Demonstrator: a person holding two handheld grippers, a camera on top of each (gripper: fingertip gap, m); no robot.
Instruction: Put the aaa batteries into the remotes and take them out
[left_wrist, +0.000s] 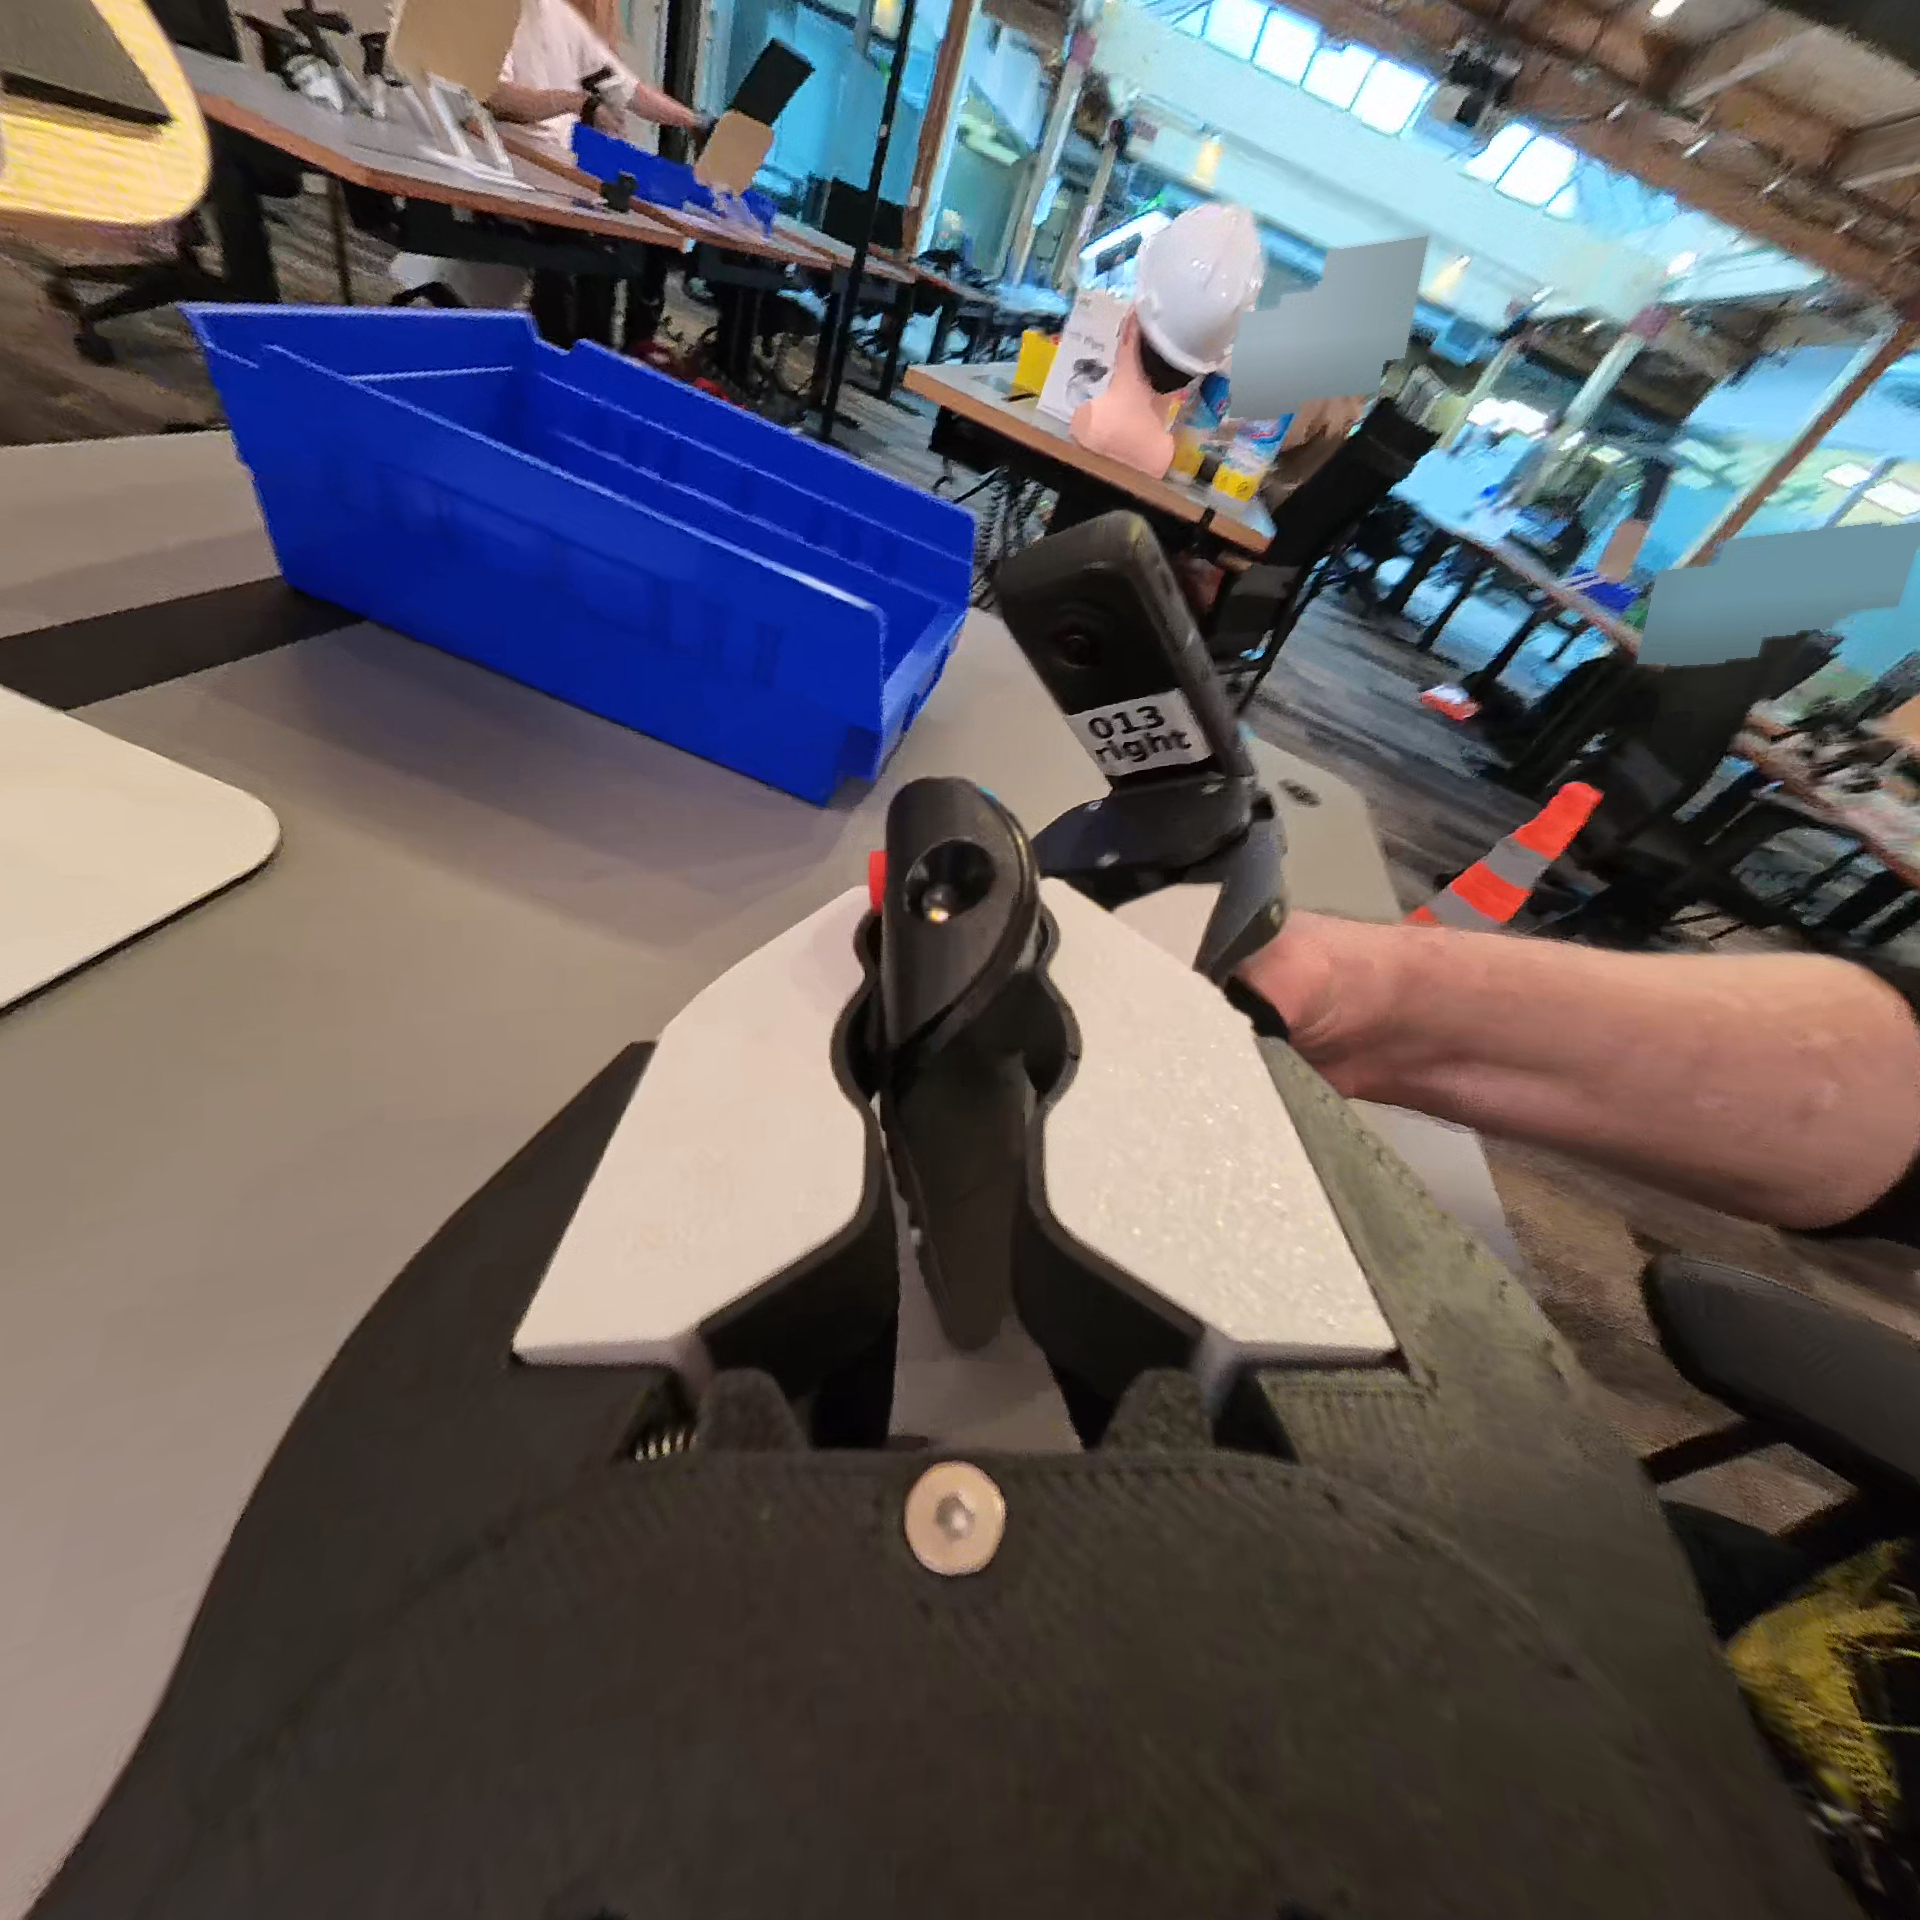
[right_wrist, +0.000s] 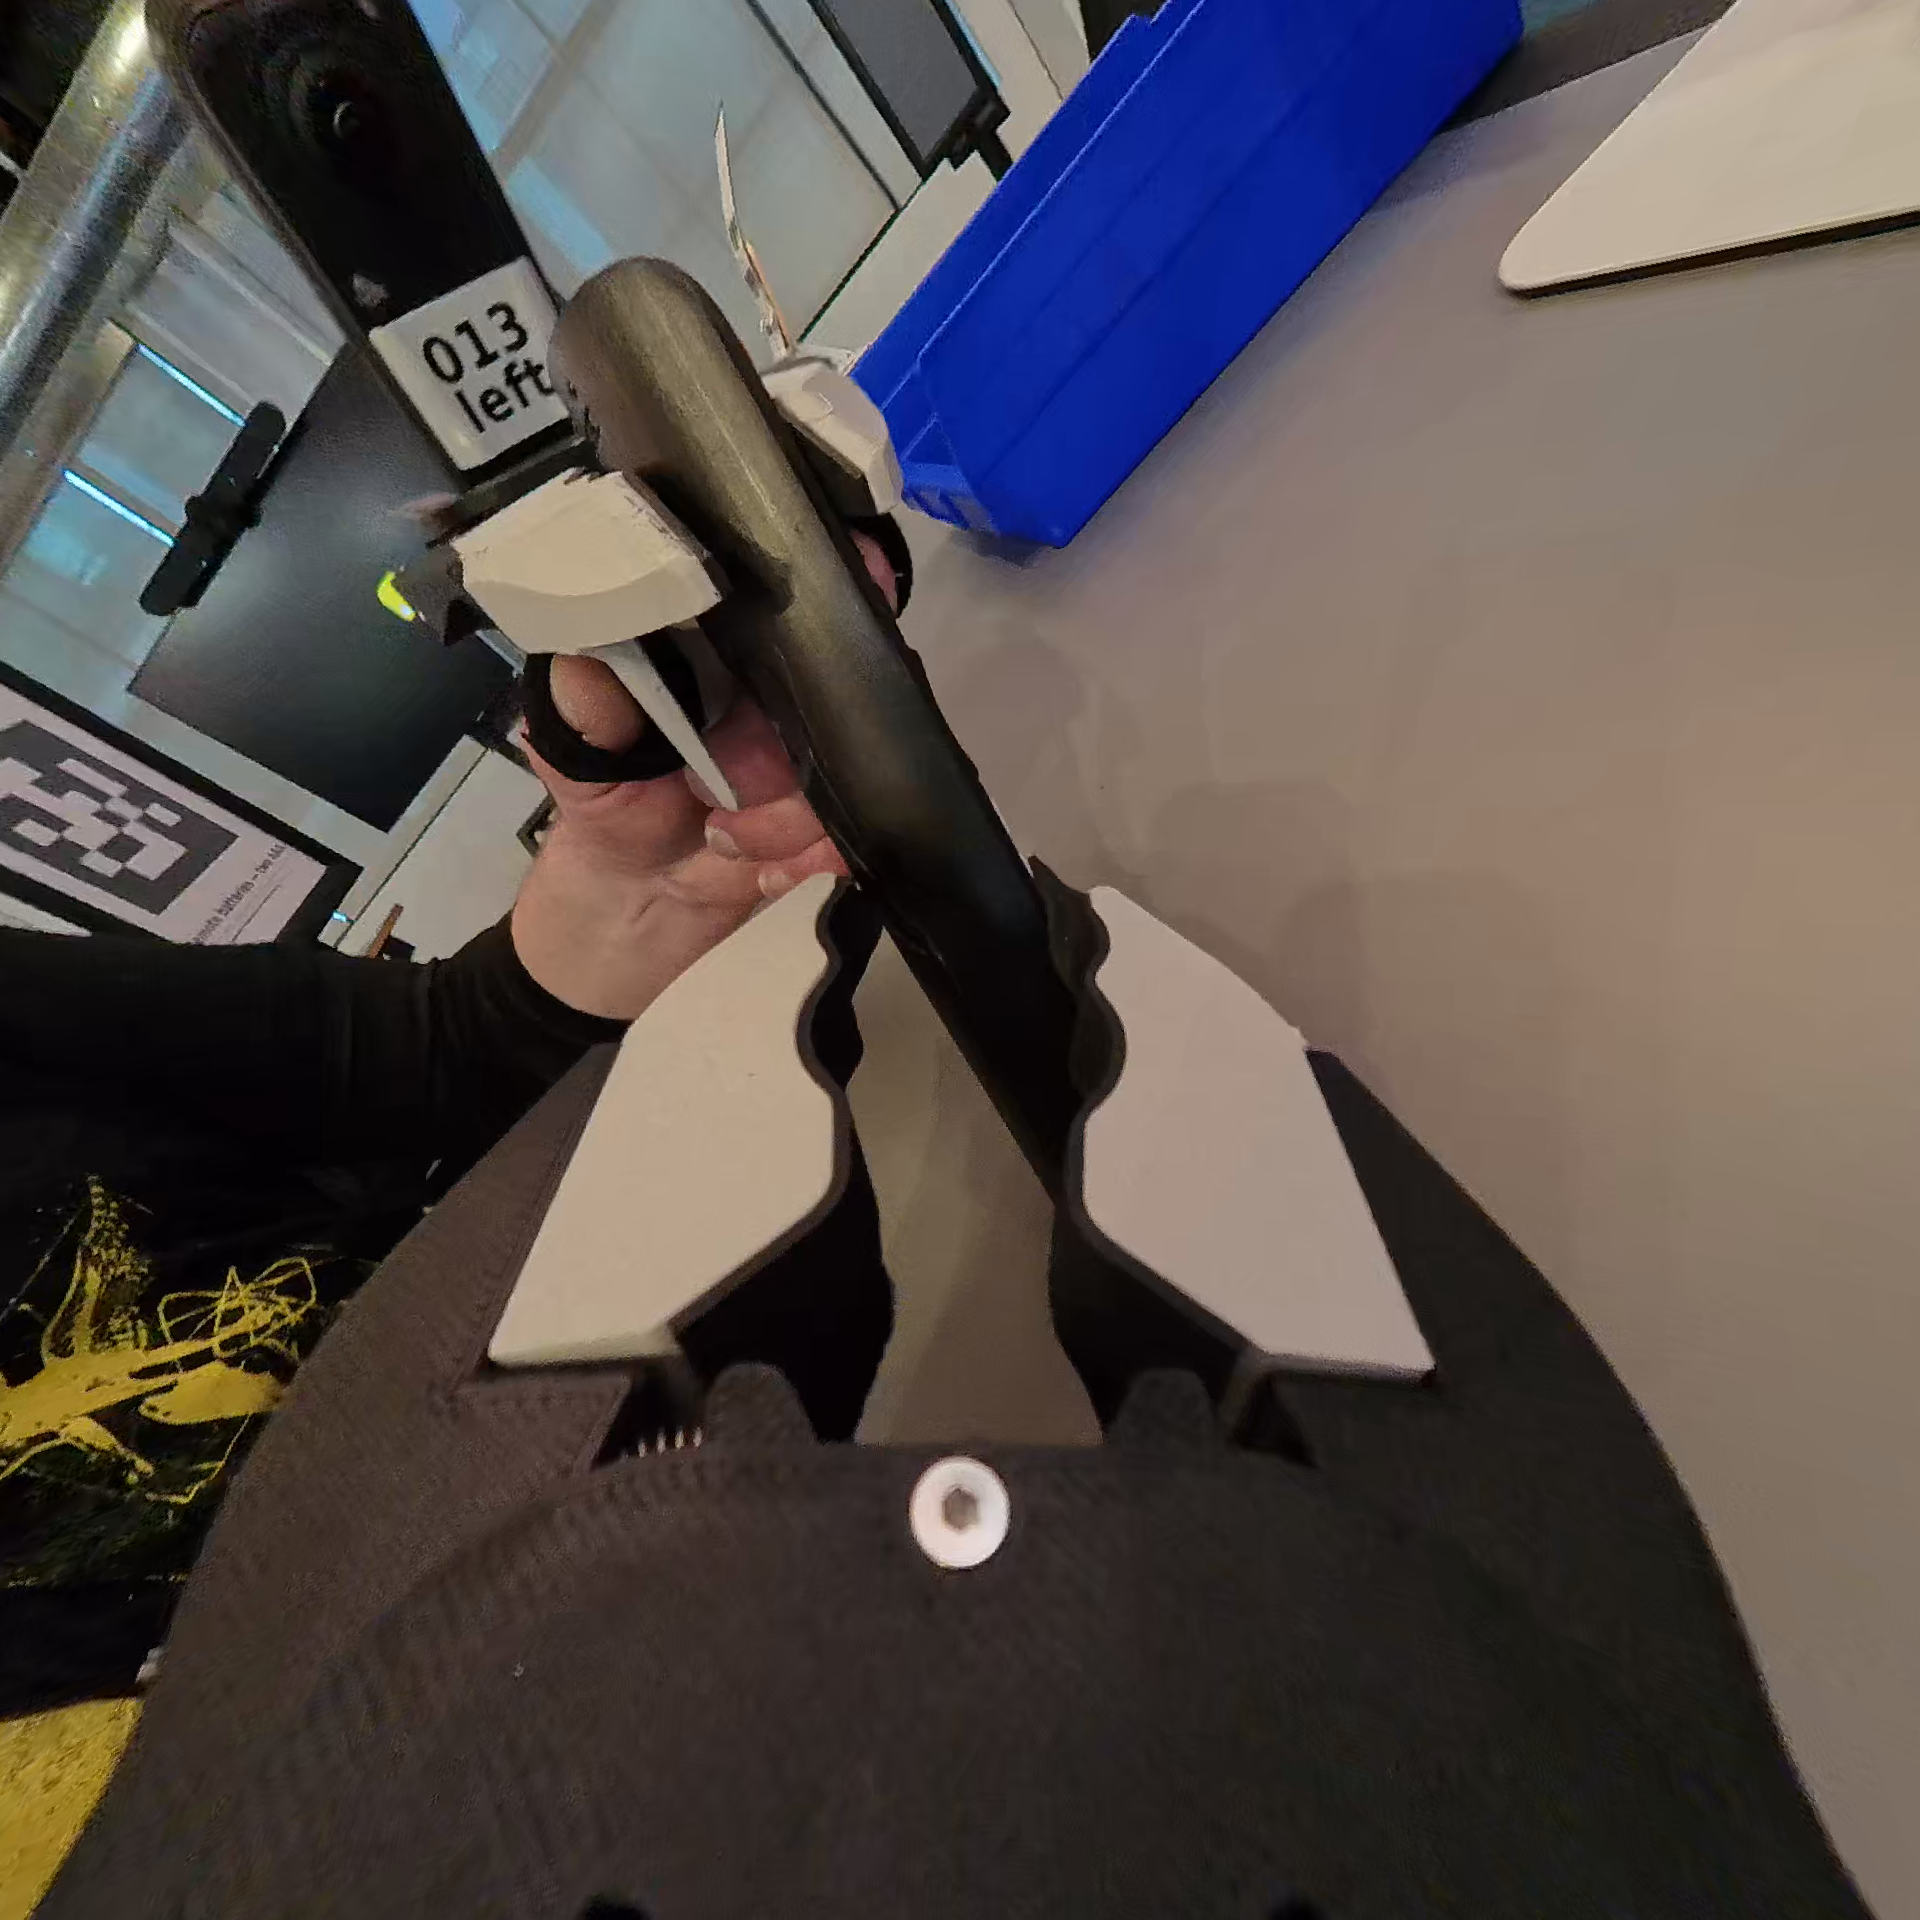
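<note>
A black remote (left_wrist: 961, 904) stands tilted above the grey table (left_wrist: 364, 1039), with its emitter end up. My left gripper (left_wrist: 956, 966) is shut on it around the middle. In the right wrist view the remote (right_wrist: 831, 675) shows its smooth back, and its lower end sits between the fingers of my right gripper (right_wrist: 966, 966), which is closed on it. The left gripper (right_wrist: 707, 499) clamps it higher up. The right gripper (left_wrist: 1226, 914) shows just behind and right of the remote. No batteries show.
A blue plastic bin (left_wrist: 582, 582) stands on the table beyond the grippers and shows in the right wrist view (right_wrist: 1143, 260). A white mat (left_wrist: 104, 831) lies at the left, also in the right wrist view (right_wrist: 1714, 177). An orange cone (left_wrist: 1507, 873) and chairs stand past the table's right edge. Some 7 centimetres of space lies between my two pairs of fingers.
</note>
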